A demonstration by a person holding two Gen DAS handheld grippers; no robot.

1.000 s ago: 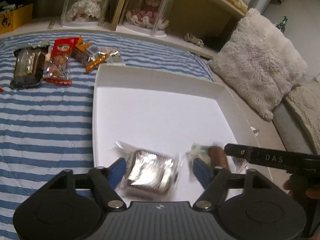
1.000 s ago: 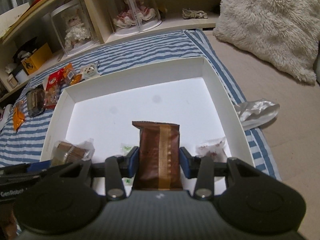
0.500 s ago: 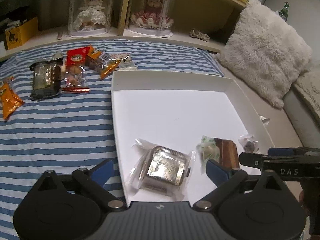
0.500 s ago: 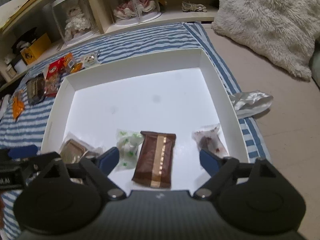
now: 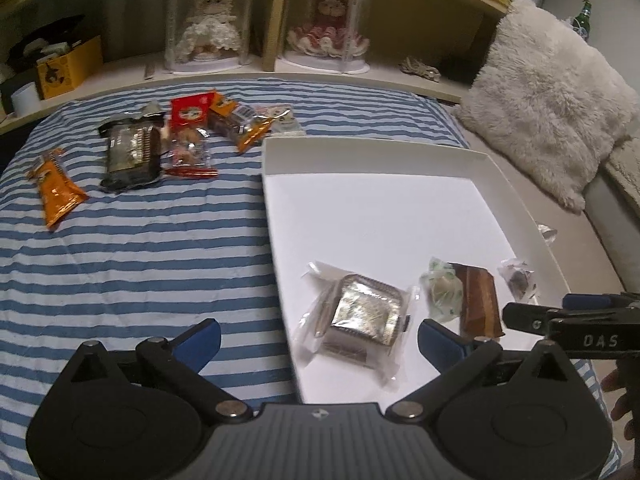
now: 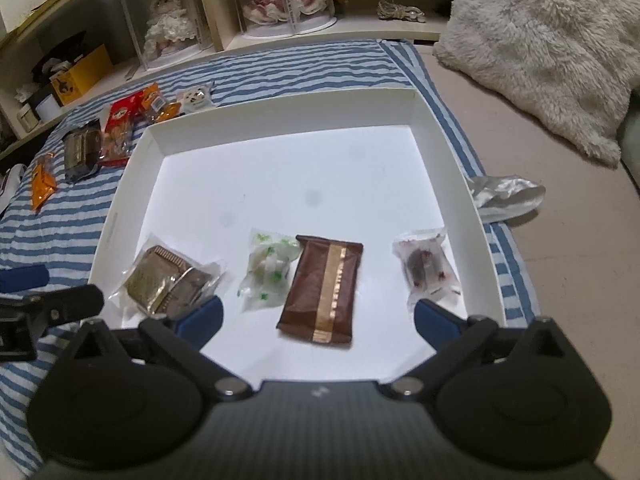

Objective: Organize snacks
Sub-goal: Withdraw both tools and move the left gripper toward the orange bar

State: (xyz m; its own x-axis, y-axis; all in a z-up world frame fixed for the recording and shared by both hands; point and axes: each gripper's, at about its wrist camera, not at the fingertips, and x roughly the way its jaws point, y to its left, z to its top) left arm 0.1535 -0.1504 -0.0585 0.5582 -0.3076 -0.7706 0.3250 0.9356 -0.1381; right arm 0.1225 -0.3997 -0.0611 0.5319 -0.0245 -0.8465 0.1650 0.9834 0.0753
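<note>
A white tray (image 5: 372, 152) (image 6: 280, 108) lies on the striped bedspread. In it lie a clear-wrapped foil cake (image 5: 360, 312) (image 6: 168, 280), a green-print packet (image 5: 440, 288) (image 6: 268, 268), a brown bar (image 5: 478, 300) (image 6: 324, 288) and a small dark sweet (image 5: 518, 276) (image 6: 426, 268). My left gripper (image 5: 316, 336) is open and empty, over the tray's near left edge. My right gripper (image 6: 316, 312) is open and empty, above the brown bar. Loose snacks lie left of the tray: an orange packet (image 5: 56, 188), a dark pack (image 5: 130, 156), a red pack (image 5: 188, 128).
A shelf with two doll cases (image 5: 208, 24) runs along the back. A fluffy cushion (image 5: 552, 100) lies at the right. A crumpled silver wrapper (image 6: 504, 196) lies right of the tray. A yellow box (image 5: 68, 68) stands on the shelf at left.
Both grippers opened and pulled back. The left let go of the foil cake, the right let go of the brown bar; both now lie in the tray.
</note>
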